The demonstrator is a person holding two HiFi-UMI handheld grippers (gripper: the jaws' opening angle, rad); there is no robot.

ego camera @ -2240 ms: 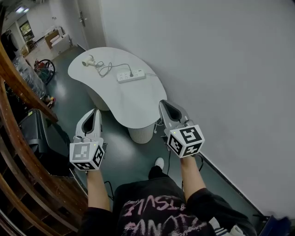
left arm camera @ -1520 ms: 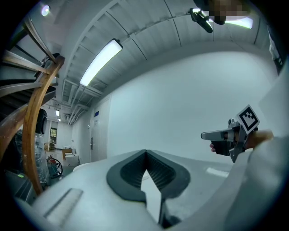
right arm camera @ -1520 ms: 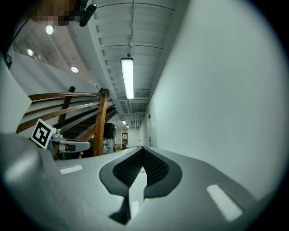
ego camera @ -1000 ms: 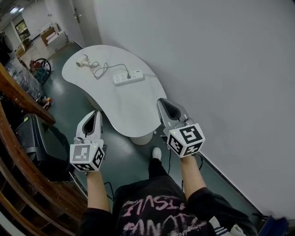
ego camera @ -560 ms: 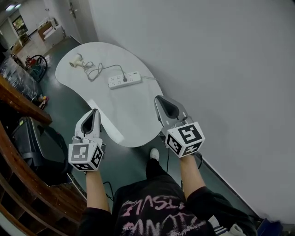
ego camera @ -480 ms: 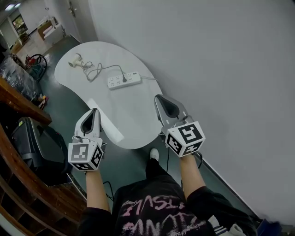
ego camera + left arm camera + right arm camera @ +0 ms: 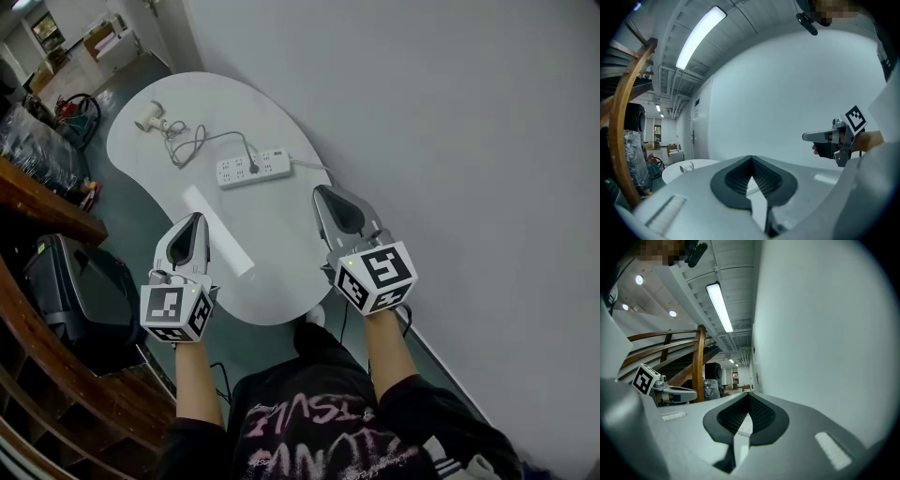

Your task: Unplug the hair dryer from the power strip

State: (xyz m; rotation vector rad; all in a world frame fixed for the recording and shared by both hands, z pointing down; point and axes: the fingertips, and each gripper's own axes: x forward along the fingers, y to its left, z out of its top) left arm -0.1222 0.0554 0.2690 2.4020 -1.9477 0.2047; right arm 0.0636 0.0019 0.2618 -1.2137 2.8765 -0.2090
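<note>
Left gripper (image 7: 196, 218) and right gripper (image 7: 320, 191): jaws closed, empty. Power strip (image 7: 255, 169) lies on the desk (image 7: 281, 262) well ahead of both jaw tips. Hair dryer (image 7: 148, 116) lies farther beyond, plug seated.

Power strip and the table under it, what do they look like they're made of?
Power strip: likely white moulded plastic, matte, with socket holes. Table: smooth white top, perhaps lacquer or laminate; a light streak reflects off it, suggesting slight gloss.

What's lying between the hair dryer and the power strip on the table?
The dark cord: it loops near the hair dryer, then runs to its plug in the power strip. Otherwise bare tabletop, seen in the head view.
</note>
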